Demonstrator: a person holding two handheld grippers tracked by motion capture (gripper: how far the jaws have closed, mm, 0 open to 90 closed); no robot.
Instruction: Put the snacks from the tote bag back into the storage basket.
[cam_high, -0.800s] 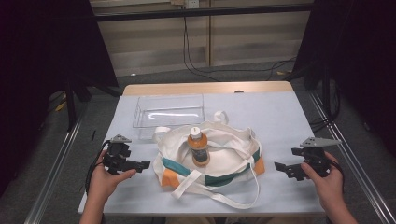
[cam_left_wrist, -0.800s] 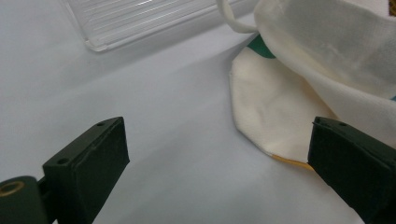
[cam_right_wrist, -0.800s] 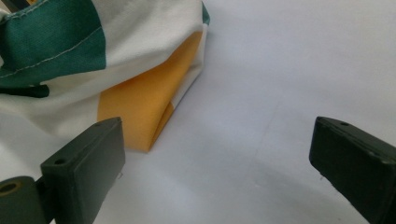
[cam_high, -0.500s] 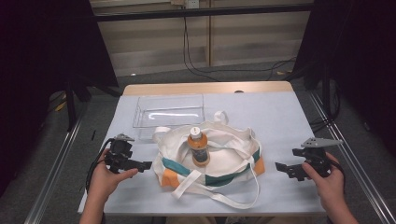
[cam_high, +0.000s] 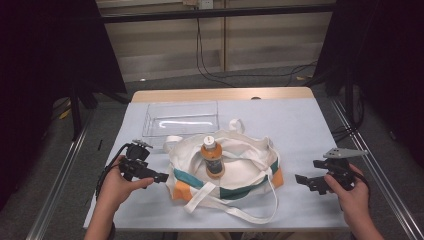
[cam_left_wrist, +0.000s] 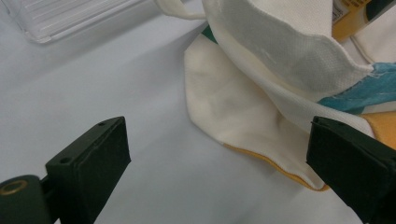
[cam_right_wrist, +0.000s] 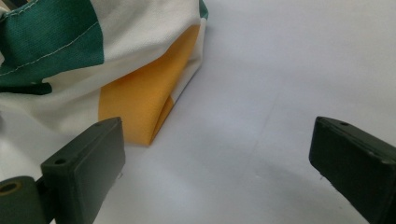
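A cream tote bag (cam_high: 235, 172) with green and orange stripes lies slumped in the middle of the table, its long handles trailing toward the front edge. An orange bottle (cam_high: 212, 159) with a white cap stands upright inside it. My left gripper (cam_high: 159, 177) is open just left of the bag, jaws wide apart with only the bag's cream corner (cam_left_wrist: 243, 121) ahead of them. Off to the bag's right, my right gripper (cam_high: 302, 180) is also open, and the bag's orange corner (cam_right_wrist: 140, 105) lies ahead of its left jaw. Neither gripper touches the bag.
A clear plastic tray (cam_high: 181, 118) sits behind the bag toward the back left. The table has a pale blue cover (cam_high: 305, 125) with bare room on the right. Metal rails run along both table sides, and dark stands flank the back.
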